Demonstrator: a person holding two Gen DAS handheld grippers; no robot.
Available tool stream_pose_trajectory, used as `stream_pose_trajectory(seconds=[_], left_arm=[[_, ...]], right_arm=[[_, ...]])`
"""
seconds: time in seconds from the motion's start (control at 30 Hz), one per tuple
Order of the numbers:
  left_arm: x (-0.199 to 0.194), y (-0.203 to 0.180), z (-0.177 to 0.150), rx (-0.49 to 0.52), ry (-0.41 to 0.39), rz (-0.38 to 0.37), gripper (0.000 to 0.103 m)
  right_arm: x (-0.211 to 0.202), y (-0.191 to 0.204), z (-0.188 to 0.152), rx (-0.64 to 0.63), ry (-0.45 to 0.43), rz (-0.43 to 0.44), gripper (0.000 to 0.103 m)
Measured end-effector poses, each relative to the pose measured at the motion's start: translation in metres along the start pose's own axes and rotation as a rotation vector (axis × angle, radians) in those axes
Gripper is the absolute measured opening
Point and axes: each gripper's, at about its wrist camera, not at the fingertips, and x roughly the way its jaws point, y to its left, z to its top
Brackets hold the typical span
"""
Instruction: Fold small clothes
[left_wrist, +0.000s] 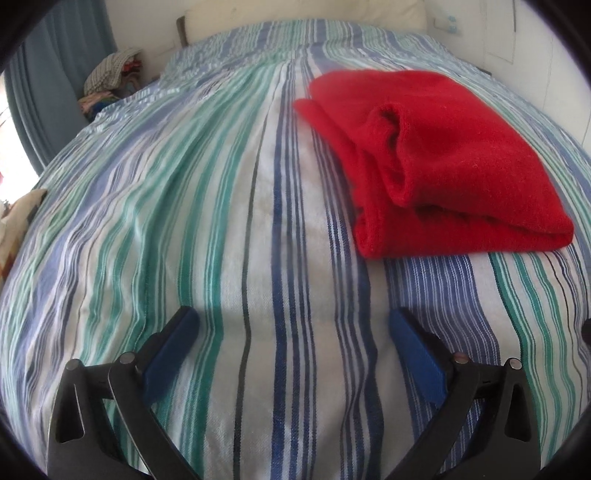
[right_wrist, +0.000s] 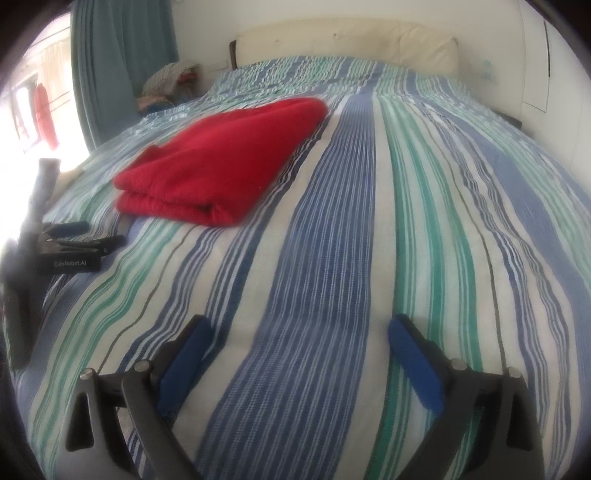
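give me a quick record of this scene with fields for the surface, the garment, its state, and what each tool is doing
surface: striped bedspread
garment: red garment, lying on the bedspread
state: folded into a layered bundle, apart from both tools
left tool: open, nothing between its pads, over bare bedspread
right tool: open, empty, garment ahead to its left

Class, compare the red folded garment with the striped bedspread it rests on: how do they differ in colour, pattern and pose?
The red folded garment is one plain colour; the striped bedspread carries blue, green and white stripes. The garment is doubled into stacked layers, while the bedspread is spread out in a single sheet across the bed. The garment covers a small patch; the bedspread fills most of both views. Both are soft cloth, and neither is held.
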Motion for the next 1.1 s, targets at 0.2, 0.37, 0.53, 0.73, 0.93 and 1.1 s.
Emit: stream_pose_trajectory(seconds=[0.2, 0.37, 0.53, 0.73, 0.93, 1.1], left_arm=[[-0.0014, -0.0044, 0.0004, 0.003, -0.002, 0.004, 0.103], [-0.0002, -0.0056, -0.0002, 0.001, -0.001, 0.002, 0.103], [-0.0003, -0.0055, -0.0002, 0.001, -0.002, 0.001, 0.103], [-0.0003, -0.0056, -0.0003, 0.001, -0.002, 0.001, 0.103], [-0.0002, -0.0056, -0.0003, 0.001, -0.002, 0.001, 0.103], [-0.0002, -0.0056, -0.0002, 0.001, -0.002, 0.001, 0.103]], right_arm=[[0.0012, -0.0006, -0.0002, 0.002, 0.004, 0.006, 0.098], [0.0017, -0.002, 0.0, 0.001, 0.003, 0.004, 0.098], [0.0022, -0.0026, 0.0002, 0.004, 0.004, 0.01, 0.099], [0.0017, -0.0027, -0.0001, 0.004, 0.004, 0.009, 0.099], [0.0018, -0.003, 0.0, 0.004, 0.005, 0.01, 0.099], [0.0018, -0.0029, 0.0, 0.004, 0.005, 0.01, 0.099]])
